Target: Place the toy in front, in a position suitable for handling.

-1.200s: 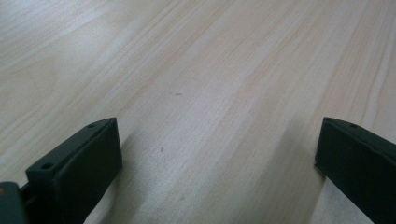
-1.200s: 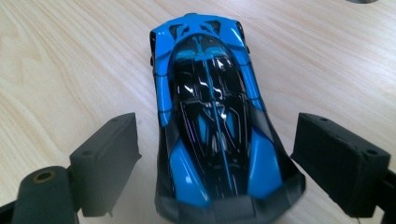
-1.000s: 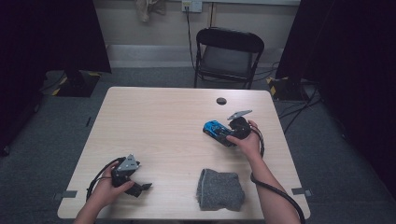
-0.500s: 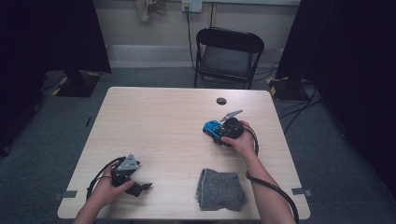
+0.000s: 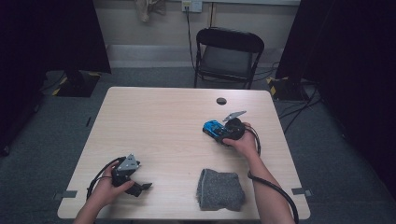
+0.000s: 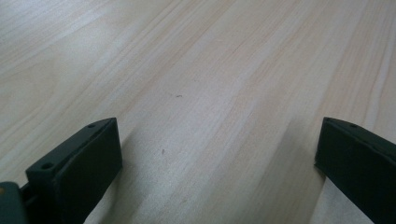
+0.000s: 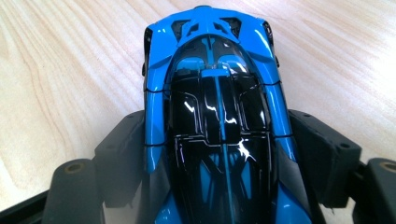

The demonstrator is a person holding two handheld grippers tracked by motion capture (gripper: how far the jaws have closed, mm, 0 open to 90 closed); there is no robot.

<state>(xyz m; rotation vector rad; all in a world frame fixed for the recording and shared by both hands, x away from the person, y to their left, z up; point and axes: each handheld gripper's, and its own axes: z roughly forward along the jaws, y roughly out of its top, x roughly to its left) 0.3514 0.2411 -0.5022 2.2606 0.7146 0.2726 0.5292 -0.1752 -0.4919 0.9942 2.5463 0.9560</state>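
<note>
A blue and black toy car (image 5: pixel 212 127) stands on the wooden table (image 5: pixel 159 121), right of the middle. My right gripper (image 5: pixel 219 132) reaches it from the right. In the right gripper view the car (image 7: pixel 217 93) lies lengthwise between the jaws, and both pads (image 7: pixel 123 154) touch its sides. The jaws have just been closing on it. My left gripper (image 5: pixel 140 186) rests near the table's front left corner. Its jaws stand wide apart over bare wood (image 6: pixel 217 140) with nothing between them.
A folded grey cloth (image 5: pixel 219 189) lies near the front edge, below the right hand. A small black round spot (image 5: pixel 221 101) sits near the far edge. A black folding chair (image 5: pixel 229 51) stands behind the table. Cables trail from both grippers.
The right gripper has shifted slightly at the car and its grey top plate has tilted. The left hand and its gripper have stayed put.
</note>
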